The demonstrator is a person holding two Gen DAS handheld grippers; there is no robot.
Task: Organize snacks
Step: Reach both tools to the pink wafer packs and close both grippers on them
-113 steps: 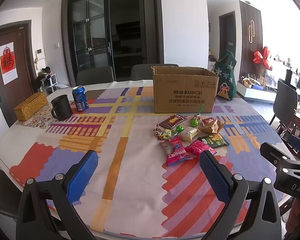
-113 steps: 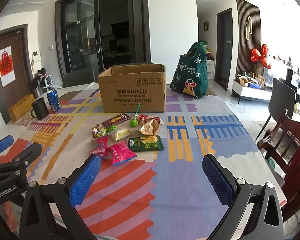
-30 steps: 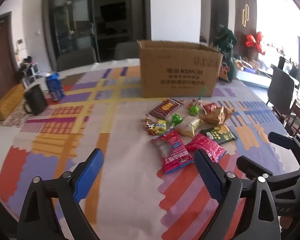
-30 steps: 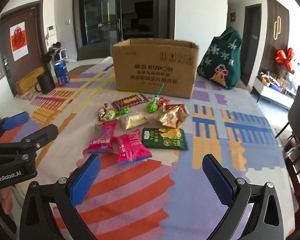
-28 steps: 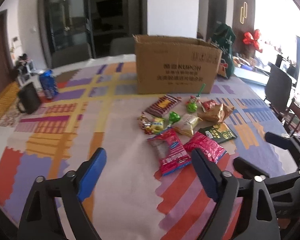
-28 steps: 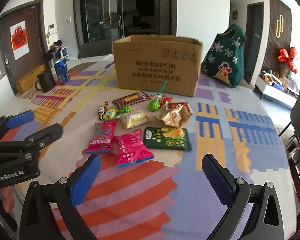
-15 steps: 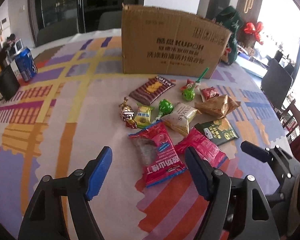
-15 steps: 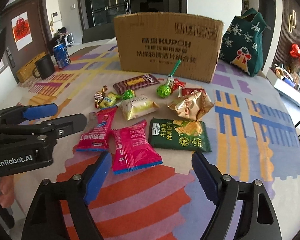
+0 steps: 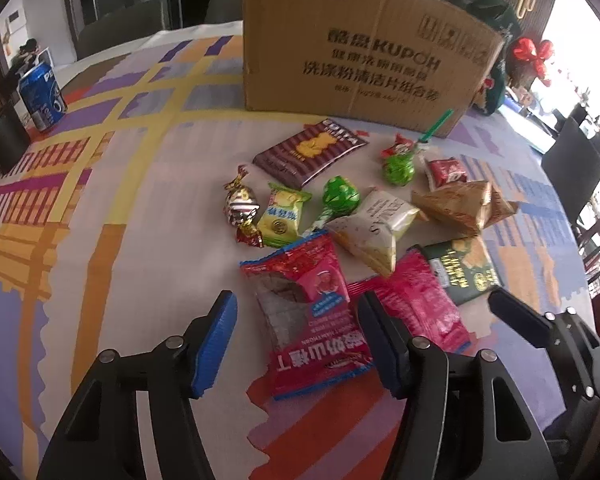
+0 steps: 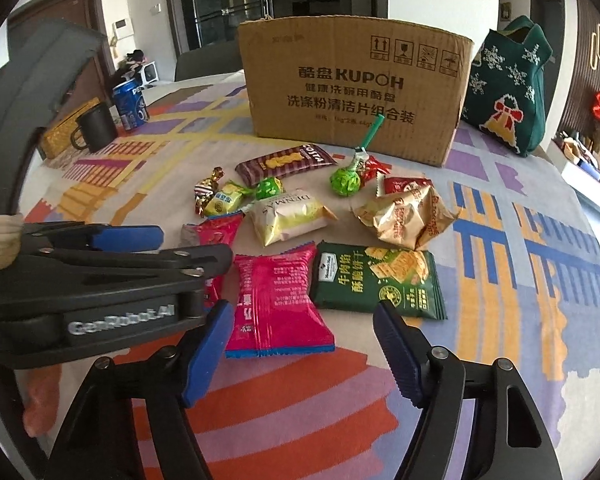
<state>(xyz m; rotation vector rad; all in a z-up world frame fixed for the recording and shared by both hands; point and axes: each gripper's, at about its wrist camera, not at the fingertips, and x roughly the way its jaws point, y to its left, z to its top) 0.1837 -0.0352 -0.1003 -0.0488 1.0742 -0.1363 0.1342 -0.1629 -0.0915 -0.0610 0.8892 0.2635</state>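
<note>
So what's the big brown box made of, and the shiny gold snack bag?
The big brown box looks like matte corrugated cardboard: dull brown, printed, with a slightly wavy top edge. The gold snack bag seems to be thin foil or metallised plastic: crinkled, glinting.

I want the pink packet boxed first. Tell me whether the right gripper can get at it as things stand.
Probably yes. The right gripper is open with the pink packet lying flat just ahead; the left gripper sits close beside it.

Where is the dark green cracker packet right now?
In the right wrist view the dark green cracker packet lies flat on the tablecloth, just right of the pink packet and in front of the crumpled gold bag.
</note>
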